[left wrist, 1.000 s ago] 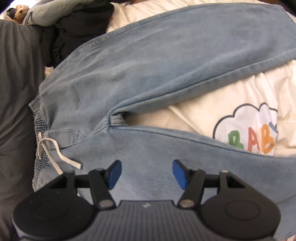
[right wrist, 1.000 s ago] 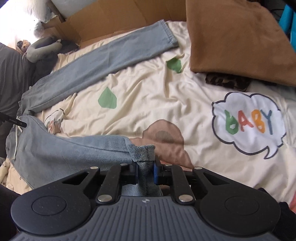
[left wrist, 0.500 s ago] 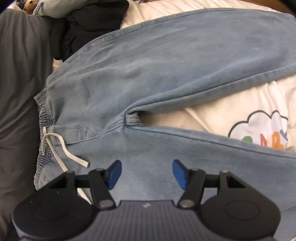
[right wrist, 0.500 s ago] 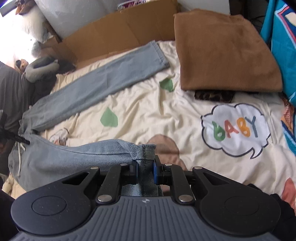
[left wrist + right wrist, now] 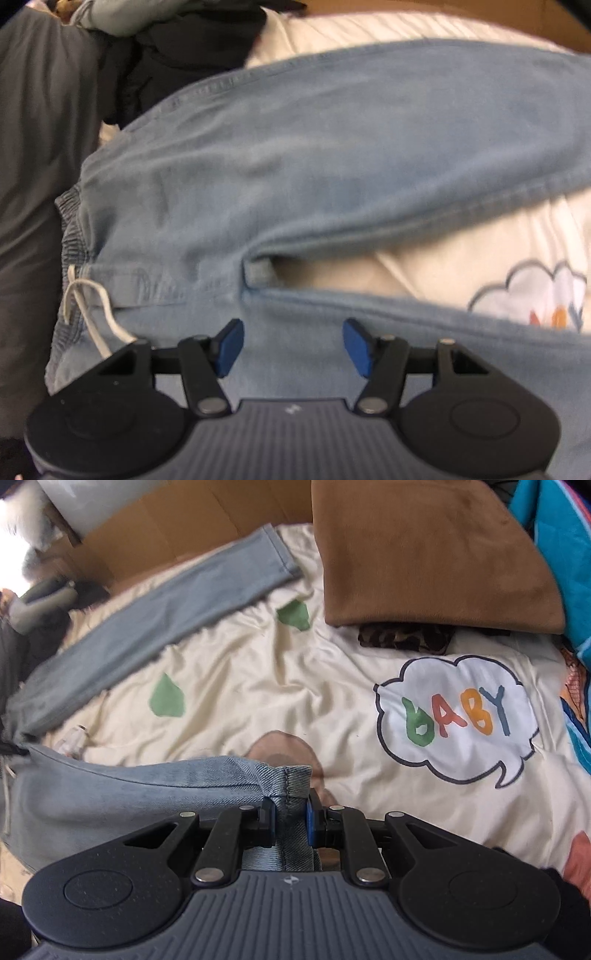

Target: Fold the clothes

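I am working in a home bedroom, over a bed (image 5: 258, 672) spread with a cream children's quilt (image 5: 332, 709) printed "BABY" (image 5: 454, 716). A folded brown garment (image 5: 424, 554) lies on it, cardboard (image 5: 192, 520) behind, clothes piled (image 5: 192, 40) nearby.

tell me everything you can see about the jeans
The jeans are light blue, soft washed denim with an elastic waistband and a white drawstring. They lie spread on the cream printed bedspread, legs splayed apart. The right gripper pinches the near leg's hem; the open left gripper hovers near the crotch.
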Tool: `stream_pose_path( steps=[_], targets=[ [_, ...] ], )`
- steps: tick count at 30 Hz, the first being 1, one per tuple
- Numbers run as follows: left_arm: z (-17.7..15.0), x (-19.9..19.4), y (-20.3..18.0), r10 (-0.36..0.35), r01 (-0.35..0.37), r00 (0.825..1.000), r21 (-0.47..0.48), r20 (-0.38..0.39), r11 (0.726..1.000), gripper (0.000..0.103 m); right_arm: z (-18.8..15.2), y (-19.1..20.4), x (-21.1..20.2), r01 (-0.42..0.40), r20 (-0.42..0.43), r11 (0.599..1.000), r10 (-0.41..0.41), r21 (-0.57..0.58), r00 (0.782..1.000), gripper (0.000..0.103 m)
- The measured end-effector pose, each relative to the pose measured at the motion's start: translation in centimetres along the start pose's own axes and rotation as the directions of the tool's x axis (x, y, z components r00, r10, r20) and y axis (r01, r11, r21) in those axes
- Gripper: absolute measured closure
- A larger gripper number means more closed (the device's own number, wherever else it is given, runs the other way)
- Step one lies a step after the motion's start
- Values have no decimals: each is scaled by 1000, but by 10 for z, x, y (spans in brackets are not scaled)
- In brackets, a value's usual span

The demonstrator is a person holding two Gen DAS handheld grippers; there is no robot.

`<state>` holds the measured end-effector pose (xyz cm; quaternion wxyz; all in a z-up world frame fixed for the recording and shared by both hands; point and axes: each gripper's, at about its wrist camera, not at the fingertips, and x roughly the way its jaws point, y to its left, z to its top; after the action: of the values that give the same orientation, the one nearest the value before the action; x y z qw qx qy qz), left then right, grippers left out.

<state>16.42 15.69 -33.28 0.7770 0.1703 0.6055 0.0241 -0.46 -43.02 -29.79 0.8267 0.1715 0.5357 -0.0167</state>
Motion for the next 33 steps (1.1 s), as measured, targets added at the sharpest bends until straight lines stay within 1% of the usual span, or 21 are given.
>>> stream_pose_path(
  steps=[6, 7, 8, 9, 11, 13, 16, 20, 22, 24, 26, 29, 33],
  targets=[
    [11, 33, 3, 29, -28, 998, 24, -50, 999, 39, 7, -13, 34, 53, -61, 998, -51, 28, 997, 86],
    [12, 38, 4, 29, -28, 998, 22, -55, 999, 39, 7, -16, 39, 72, -68, 997, -69, 35, 995, 86],
    [13, 42, 3, 30, -29, 998, 22, -59, 999, 39, 7, -19, 43, 102, -76, 994, -99, 44, 992, 89],
    [14, 46, 3, 32, -30, 998, 22, -62, 999, 39, 7, -24, 46, 123, -86, 991, -118, 57, 989, 89],
    [15, 48, 4, 30, -29, 998, 13, -62, 999, 38, 5, -37, 51, 88, -102, 989, -76, 116, 992, 88],
    [17, 50, 6, 27, -27, 998, 1, -59, 1000, 37, 4, -42, 51, 68, -101, 990, -55, 126, 993, 86],
    [20, 52, 8, 23, -24, 998, -17, -56, 1000, 37, 2, -40, 45, 82, -93, 992, -73, 100, 993, 80],
    [17, 45, 8, 32, -32, 999, 4, -41, 999, 37, -2, -41, 31, 117, -60, 985, -110, 123, 992, 78],
    [15, 39, 8, 33, -33, 999, 12, -35, 999, 38, -5, -46, 25, 75, -49, 986, -69, 152, 996, 77],
    [13, 32, 9, 34, -33, 999, 23, -28, 999, 38, -8, -47, 23, 38, -65, 986, -28, 161, 998, 75],
    [11, 26, 10, 33, -32, 999, 32, -22, 999, 38, -11, -44, 20, 32, -78, 989, -21, 146, 997, 68],
    [5, 15, 14, 23, -22, 1000, 25, -19, 999, 38, -20, -34, 14, 27, -83, 992, -17, 126, 996, 65],
    [-16, -1, 21, 7, -7, 1000, 18, -28, 1000, 38, -38, -31, 3, 2, -88, 987, 12, 159, 996, 62]
  ],
)
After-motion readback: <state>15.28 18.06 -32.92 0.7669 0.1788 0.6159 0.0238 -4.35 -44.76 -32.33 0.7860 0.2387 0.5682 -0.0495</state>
